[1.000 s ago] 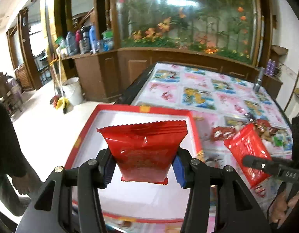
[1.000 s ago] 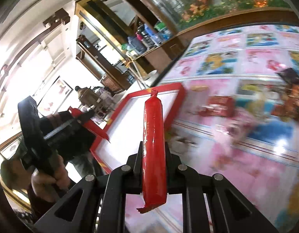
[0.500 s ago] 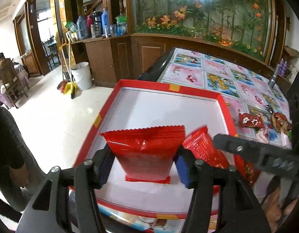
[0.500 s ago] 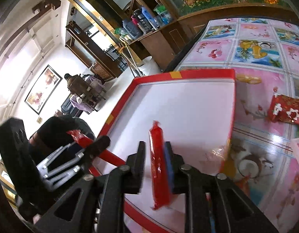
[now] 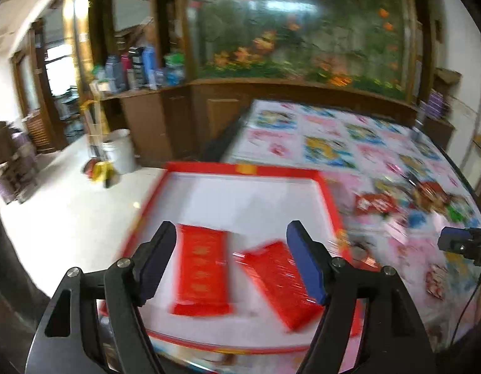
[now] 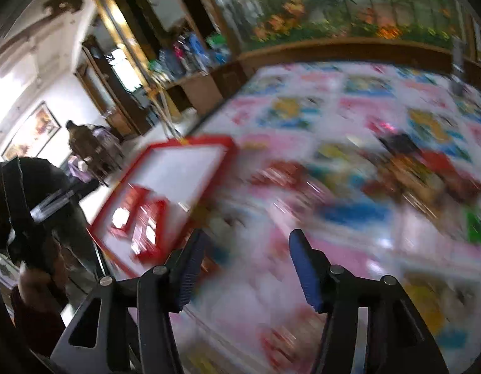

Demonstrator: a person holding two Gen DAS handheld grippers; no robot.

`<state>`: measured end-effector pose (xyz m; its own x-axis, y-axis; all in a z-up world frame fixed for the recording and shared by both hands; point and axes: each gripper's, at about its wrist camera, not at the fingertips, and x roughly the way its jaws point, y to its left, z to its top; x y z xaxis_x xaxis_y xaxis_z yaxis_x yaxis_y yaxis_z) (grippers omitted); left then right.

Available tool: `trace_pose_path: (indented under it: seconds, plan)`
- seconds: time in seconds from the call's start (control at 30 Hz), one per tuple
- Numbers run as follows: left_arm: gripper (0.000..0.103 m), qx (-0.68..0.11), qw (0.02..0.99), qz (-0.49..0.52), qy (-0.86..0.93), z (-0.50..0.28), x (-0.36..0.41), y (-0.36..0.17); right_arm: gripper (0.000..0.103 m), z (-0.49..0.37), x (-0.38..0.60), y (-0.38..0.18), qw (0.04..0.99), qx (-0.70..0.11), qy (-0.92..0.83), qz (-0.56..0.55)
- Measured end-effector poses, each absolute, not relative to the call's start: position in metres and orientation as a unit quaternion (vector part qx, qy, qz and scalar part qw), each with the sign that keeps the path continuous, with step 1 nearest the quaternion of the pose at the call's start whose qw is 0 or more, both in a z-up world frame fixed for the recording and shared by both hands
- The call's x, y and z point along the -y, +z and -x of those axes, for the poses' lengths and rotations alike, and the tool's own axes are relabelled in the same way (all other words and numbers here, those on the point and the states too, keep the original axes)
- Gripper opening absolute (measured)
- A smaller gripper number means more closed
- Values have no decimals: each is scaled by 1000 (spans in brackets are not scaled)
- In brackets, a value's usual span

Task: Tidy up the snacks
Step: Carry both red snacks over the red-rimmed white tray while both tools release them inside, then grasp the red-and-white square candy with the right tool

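Left wrist view: the left tool (image 5: pixel 231 261) hangs over a red-rimmed white tray (image 5: pixel 246 199), its jaws wide apart and gripping nothing after just opening. Two red snack packets lie flat on the tray floor beneath it: a left packet (image 5: pixel 203 274) lying lengthwise, and a right packet (image 5: pixel 281 283) just beside it, angled toward the tray's near right corner. Neither touches the tool's fingers (image 5: pixel 156 258). The tray sits at the near left end of a counter (image 5: pixel 334 143) covered in a bright cartoon-print cloth. More wrapped snacks (image 5: pixel 377 202) lie scattered on the cloth to the right of the tray, apart from it. A tip of the right tool (image 5: pixel 459 243) pokes in at the right edge

Right wrist view, heavily blurred: the right tool (image 6: pixel 243 268) hovers over the patterned cloth to the right of the tray, jaws parted and empty, also freshly opened. Both red packets show inside the tray at left, and a person's hand (image 6: pixel 34 277) grips the other tool at the far left. A white bucket (image 5: pixel 119 152) stands on the floor beyond the counter
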<state>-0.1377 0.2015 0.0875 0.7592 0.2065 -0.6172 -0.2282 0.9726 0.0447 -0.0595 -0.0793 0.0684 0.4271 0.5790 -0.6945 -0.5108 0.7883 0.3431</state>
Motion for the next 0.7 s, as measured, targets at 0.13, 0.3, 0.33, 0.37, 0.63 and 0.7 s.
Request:
trace_pose_path:
  seconds: [0.13, 0.3, 0.33, 0.37, 0.63, 0.7]
  plan:
    - [73, -352, 934, -14, 67, 130, -162, 72, 58, 75, 118, 48, 834, -476, 278, -34]
    - [73, -370, 927, -42, 54, 130, -144, 63, 58, 96, 112, 33, 823, -499, 271, -4]
    - [73, -370, 927, -40, 56, 131, -147, 64, 58, 92, 108, 28, 820, -508, 262, -5]
    - [73, -368, 927, -37, 59, 133, -151, 65, 58, 92, 106, 26, 818, -513, 260, -10]
    - [73, -374, 924, -3, 77, 141, -174, 64, 42, 88, 78, 19, 846, -483, 218, 66]
    - [73, -374, 925, -6, 63, 140, -166, 64, 32, 89, 77, 18, 849, -478, 208, 90]
